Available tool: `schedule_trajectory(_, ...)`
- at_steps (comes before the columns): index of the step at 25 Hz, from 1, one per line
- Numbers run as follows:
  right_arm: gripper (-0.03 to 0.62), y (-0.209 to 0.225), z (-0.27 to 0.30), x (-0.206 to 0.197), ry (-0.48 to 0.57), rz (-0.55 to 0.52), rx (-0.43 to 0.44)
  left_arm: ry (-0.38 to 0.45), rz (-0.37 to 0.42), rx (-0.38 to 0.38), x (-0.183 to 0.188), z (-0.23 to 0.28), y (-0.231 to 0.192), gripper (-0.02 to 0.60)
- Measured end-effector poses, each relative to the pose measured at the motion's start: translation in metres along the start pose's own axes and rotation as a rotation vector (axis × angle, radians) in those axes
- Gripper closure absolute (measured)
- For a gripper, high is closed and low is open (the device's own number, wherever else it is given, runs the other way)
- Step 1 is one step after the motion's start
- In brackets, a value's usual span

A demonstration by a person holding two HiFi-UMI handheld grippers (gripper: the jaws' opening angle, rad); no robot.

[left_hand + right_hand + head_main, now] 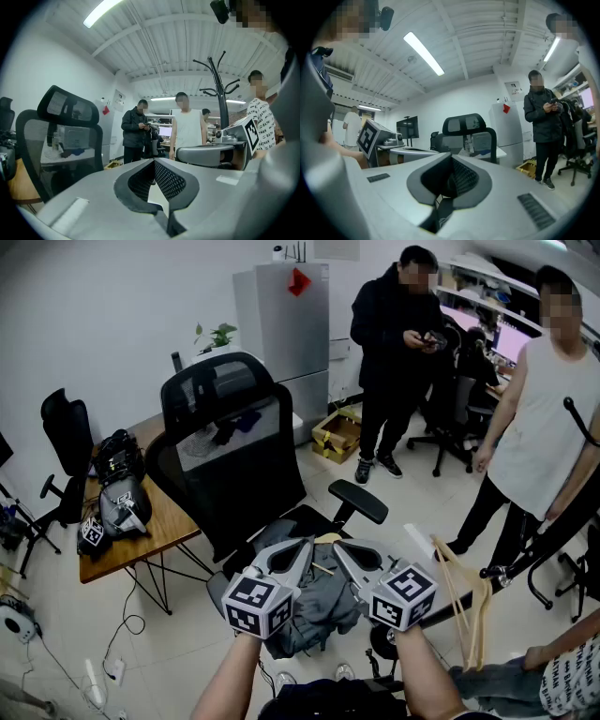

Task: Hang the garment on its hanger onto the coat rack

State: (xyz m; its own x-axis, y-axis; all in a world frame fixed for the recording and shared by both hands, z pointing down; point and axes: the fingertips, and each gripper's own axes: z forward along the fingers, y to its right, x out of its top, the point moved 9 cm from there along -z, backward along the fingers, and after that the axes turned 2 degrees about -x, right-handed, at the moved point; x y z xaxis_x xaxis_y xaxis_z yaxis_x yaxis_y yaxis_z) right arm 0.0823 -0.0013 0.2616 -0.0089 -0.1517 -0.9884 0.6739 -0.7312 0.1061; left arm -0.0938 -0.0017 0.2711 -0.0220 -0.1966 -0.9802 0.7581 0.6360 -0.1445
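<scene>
A grey garment (322, 607) lies crumpled on the seat of a black office chair (230, 451). A bit of wooden hanger (327, 539) shows at the garment's far edge. Just above the garment, side by side, are my left gripper (306, 553) and my right gripper (339, 553). Each has its jaws closed tip to tip with nothing between them, as both gripper views also show. The black coat rack (561, 519) stands at the right, and its hooked top (219, 82) is in the left gripper view. Neither gripper touches the garment.
Spare wooden hangers (467, 601) hang at the right, near the rack. Two people stand beyond the chair, one in black (394, 352) and one in white (539, 427). At the left is a wooden desk (141, 521) with bags. A cardboard box (339, 434) lies on the floor.
</scene>
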Motion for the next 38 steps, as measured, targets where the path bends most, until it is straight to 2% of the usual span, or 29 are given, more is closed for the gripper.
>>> schedule_trajectory(11, 0.582, 0.01, 0.01, -0.009, -0.029, 0.0, -0.013, -0.027, -0.008, -0.006, -0.011, 0.012, -0.008, 0.586)
schedule_trajectory(17, 0.582, 0.024, 0.012, -0.023, -0.061, 0.017, -0.052, -0.025, -0.015, -0.006, -0.024, 0.018, -0.014, 0.586)
schedule_trajectory(20, 0.578, 0.039, 0.02, -0.04, -0.095, 0.02, -0.1, -0.035, -0.009, 0.012, -0.038, 0.025, -0.022, 0.584)
schedule_trajectory(23, 0.574, 0.065, 0.031, -0.085, -0.201, 0.054, -0.156, -0.068, -0.009, 0.009, -0.059, 0.031, -0.028, 0.584)
schedule_trajectory(28, 0.563, 0.123, 0.054, -0.2, -0.439, 0.14, -0.24, -0.107, -0.023, -0.018, -0.099, 0.049, -0.035, 0.584)
schedule_trajectory(29, 0.538, 0.133, 0.06, -0.223, -0.486, 0.156, -0.249, -0.114, -0.028, -0.018, -0.109, 0.056, -0.037, 0.584)
schedule_trajectory(30, 0.469, 0.142, 0.066, -0.244, -0.531, 0.171, -0.255, -0.124, -0.033, -0.016, -0.12, 0.061, -0.039, 0.584)
schedule_trajectory(31, 0.442, 0.15, 0.072, -0.264, -0.572, 0.183, -0.262, -0.138, -0.041, -0.014, -0.131, 0.065, -0.042, 0.584)
schedule_trajectory(32, 0.442, 0.156, 0.077, -0.282, -0.608, 0.19, -0.273, -0.157, -0.05, -0.013, -0.142, 0.069, -0.045, 0.584)
schedule_trajectory(38, 0.436, 0.196, 0.11, -0.351, -0.727, 0.203, -0.341, -0.22, -0.105, -0.001, -0.181, 0.091, -0.062, 0.584)
